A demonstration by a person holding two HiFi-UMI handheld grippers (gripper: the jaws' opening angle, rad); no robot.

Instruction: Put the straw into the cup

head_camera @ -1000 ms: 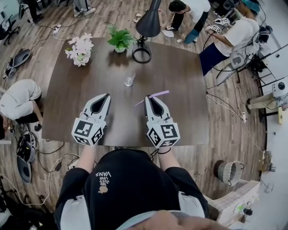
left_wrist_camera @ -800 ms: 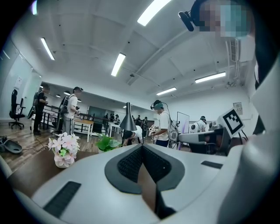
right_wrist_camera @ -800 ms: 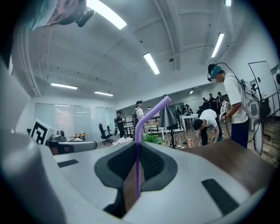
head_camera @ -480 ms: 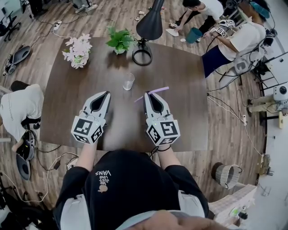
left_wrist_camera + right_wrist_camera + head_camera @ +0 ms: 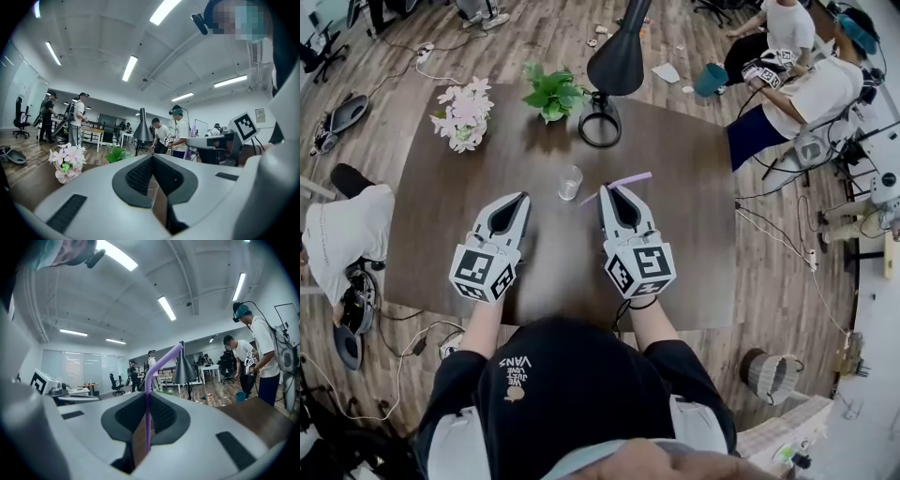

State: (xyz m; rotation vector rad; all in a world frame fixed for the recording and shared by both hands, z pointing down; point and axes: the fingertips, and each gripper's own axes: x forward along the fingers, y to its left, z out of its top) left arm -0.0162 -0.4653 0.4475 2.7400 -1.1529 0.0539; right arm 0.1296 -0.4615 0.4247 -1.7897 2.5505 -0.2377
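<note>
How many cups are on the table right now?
1. The clear cup stands near the middle of the table, just left of the purple straw. No other cup shows in any view.

Left tongs (image 5: 523, 198), right tongs (image 5: 605, 190): closed, level.

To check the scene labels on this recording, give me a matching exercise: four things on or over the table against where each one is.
1. straw
2. cup
3. lamp
4. pink flowers

A. near the far left corner of the table
B. clamped in the right hand-held gripper
C. upright mid-table, no straw in it
D. at the far edge, beside the green plant

Pairs: 1-B, 2-C, 3-D, 4-A
</note>
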